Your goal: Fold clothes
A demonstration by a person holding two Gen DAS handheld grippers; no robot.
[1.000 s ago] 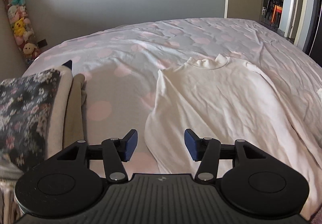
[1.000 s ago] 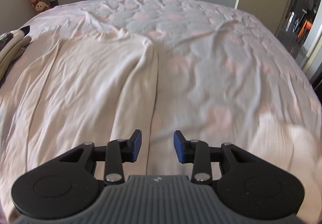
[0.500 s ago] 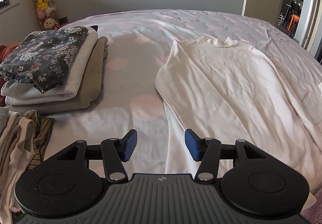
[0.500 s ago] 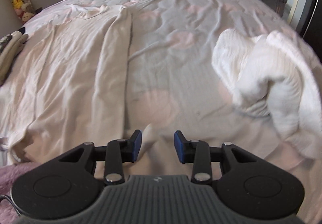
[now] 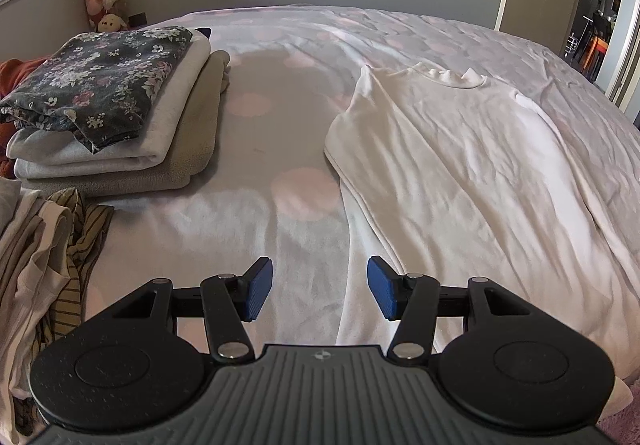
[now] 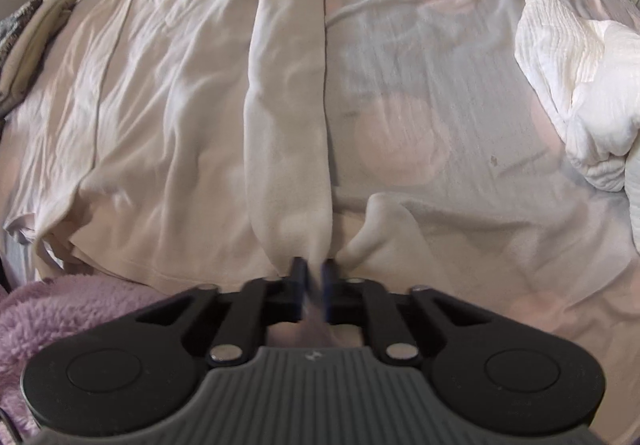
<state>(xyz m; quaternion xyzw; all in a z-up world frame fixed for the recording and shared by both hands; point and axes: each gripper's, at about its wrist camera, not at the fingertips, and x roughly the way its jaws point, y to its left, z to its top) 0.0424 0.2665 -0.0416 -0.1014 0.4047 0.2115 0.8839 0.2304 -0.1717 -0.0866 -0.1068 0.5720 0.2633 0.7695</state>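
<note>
Most of what we see is the bed point(image 5: 304, 149), its pale cover dotted with pink circles. Spread flat across it lies a cream long-sleeved top point(image 5: 460, 181), collar toward the far wall, one sleeve point(image 6: 288, 117) folded straight down along its side. Left of it sits a stack of folded clothes point(image 5: 116, 125) with a dark flowered piece on top, and loose striped garments point(image 5: 48, 245) hang near the bed's corner. We see a crumpled white cloth point(image 6: 580, 85) off to the right. Our left tongs point(image 5: 320, 289) stand released over the cover beside the top's edge, holding nothing. Our right tongs point(image 6: 314, 277) are clenched on the sleeve's cuff end.
</note>
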